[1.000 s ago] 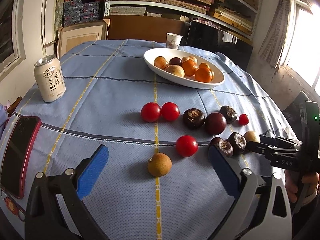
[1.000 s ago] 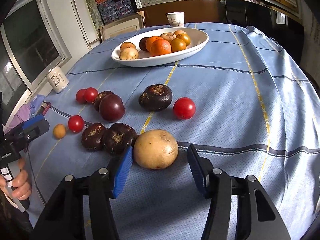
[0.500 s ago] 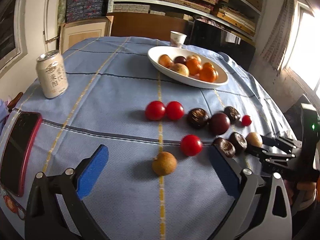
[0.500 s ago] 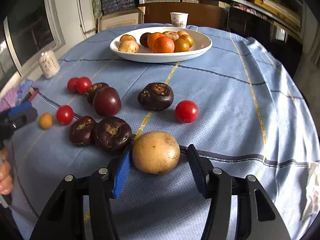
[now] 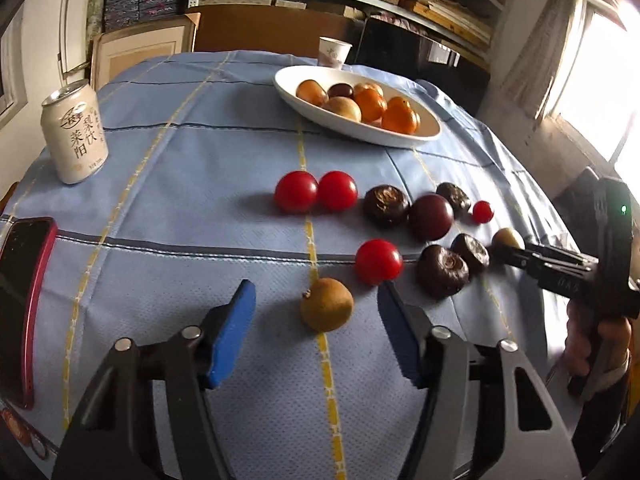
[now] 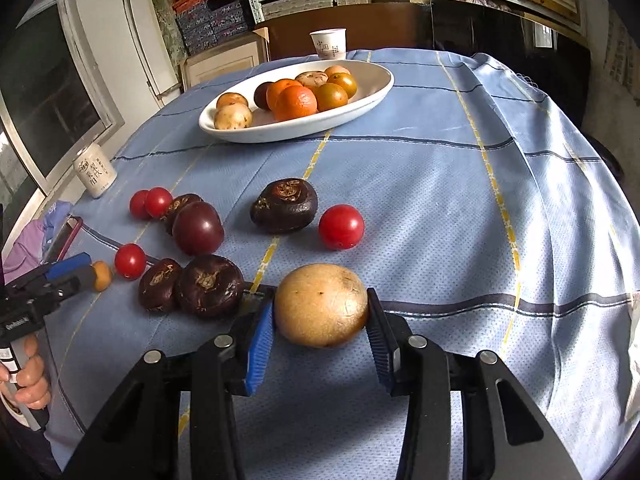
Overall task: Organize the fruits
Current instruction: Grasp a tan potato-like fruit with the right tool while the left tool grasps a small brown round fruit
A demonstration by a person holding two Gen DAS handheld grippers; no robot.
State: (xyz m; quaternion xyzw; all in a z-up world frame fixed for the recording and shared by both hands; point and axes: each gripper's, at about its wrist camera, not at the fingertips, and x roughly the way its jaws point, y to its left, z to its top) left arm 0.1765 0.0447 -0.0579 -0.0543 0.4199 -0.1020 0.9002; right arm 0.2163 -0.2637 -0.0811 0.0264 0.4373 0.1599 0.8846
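Note:
My left gripper [image 5: 315, 294] is closing its jaws around a small brown fruit [image 5: 327, 305] on the blue cloth; the blue pads stand clear of it on both sides. The right gripper [image 6: 320, 300] is shut on a larger tan round fruit [image 6: 320, 312], both pads pressing its sides. Loose red tomatoes [image 5: 378, 261], dark brown water chestnuts [image 6: 208, 285] and a dark purple plum [image 6: 198, 227] lie scattered between the two grippers. Farther back, a white oval bowl [image 6: 280, 134] holds oranges and several other fruits.
A white drink can [image 5: 76, 136] stands at the left. A red-cased phone [image 5: 24, 300] lies at the near left edge. A paper cup [image 5: 334, 52] sits behind the bowl. The cloth drops off at the right edge [image 6: 580, 200]. Shelves line the back wall.
The left jaws have narrowed from wide open around the small brown fruit. The right pads have closed in from a loose gap until they touch the tan fruit.

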